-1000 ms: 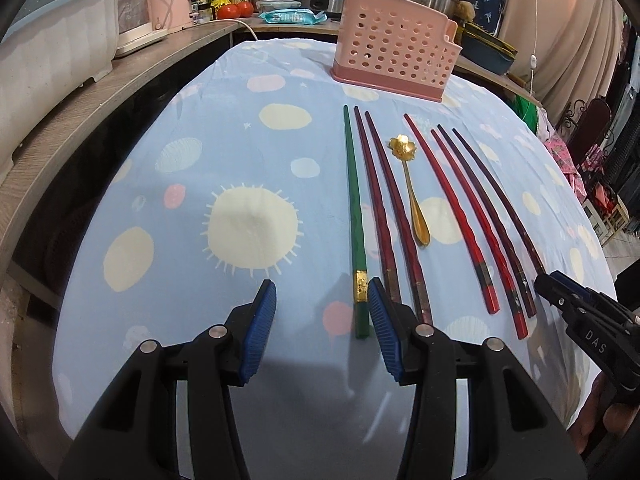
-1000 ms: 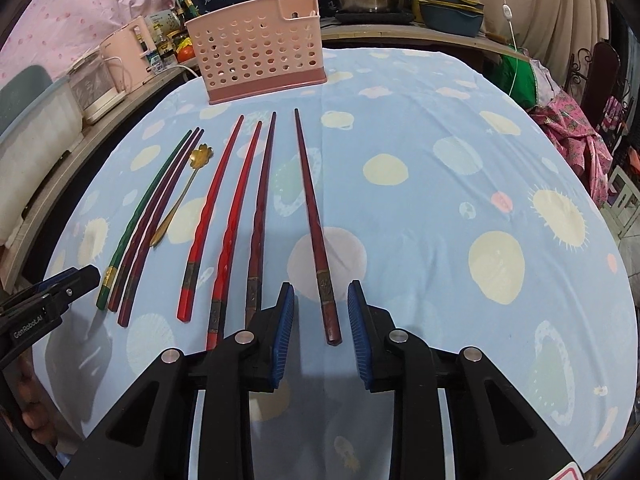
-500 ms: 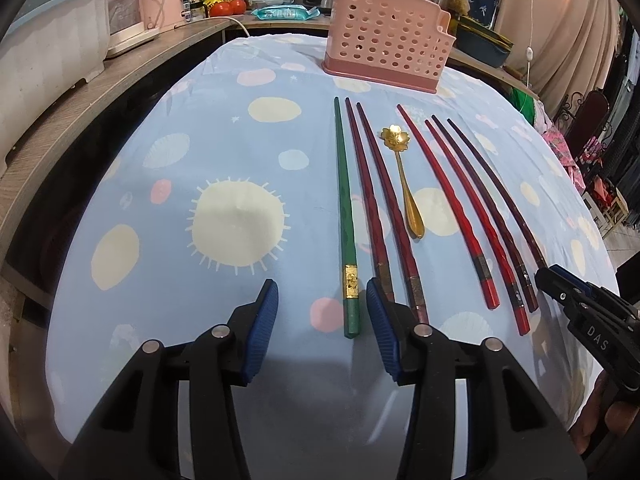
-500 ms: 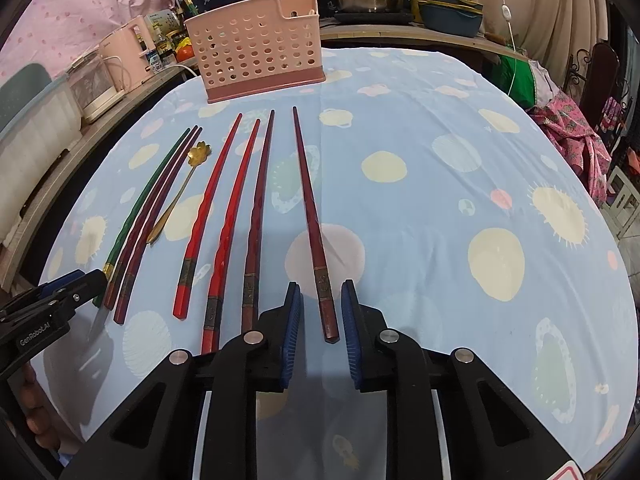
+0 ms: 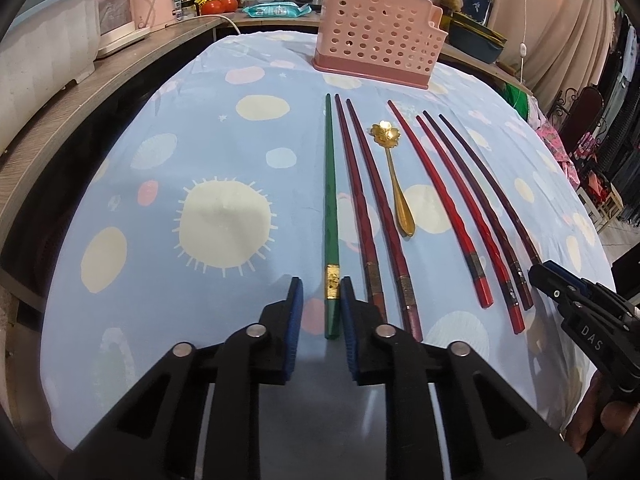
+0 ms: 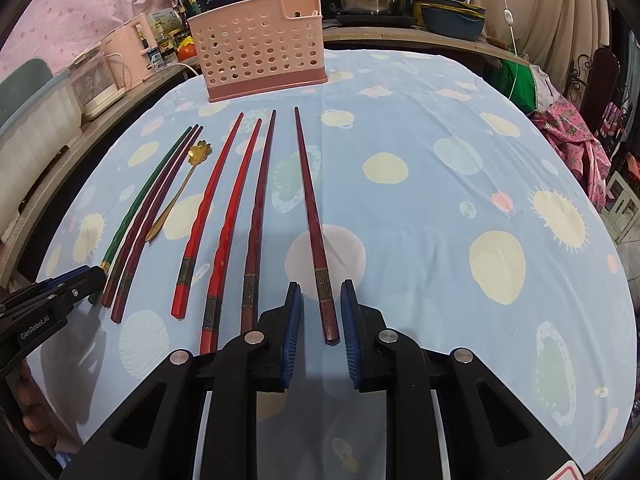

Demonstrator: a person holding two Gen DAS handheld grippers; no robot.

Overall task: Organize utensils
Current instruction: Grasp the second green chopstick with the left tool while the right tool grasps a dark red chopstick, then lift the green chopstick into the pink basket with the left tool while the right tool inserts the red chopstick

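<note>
Several chopsticks and a gold flower spoon (image 5: 394, 168) lie side by side on the blue spotted tablecloth. My left gripper (image 5: 322, 292) is open, its pads on either side of the near end of the green chopstick (image 5: 330, 204). My right gripper (image 6: 320, 300) is open, its pads on either side of the near end of the rightmost dark red chopstick (image 6: 312, 216). A pink perforated utensil basket (image 5: 376, 54) stands at the table's far end; it also shows in the right wrist view (image 6: 260, 62).
A counter with pink appliances (image 5: 124, 4), tomatoes, pots and bowls runs along the left and back. A grey tub (image 5: 36, 64) sits at the left. Clothes and chairs stand beyond the table's right edge (image 6: 576, 136).
Both grippers have moved forward over the chopstick ends. The left jaws have narrowed around the green chopstick. The right jaws now straddle the rightmost chopstick.
</note>
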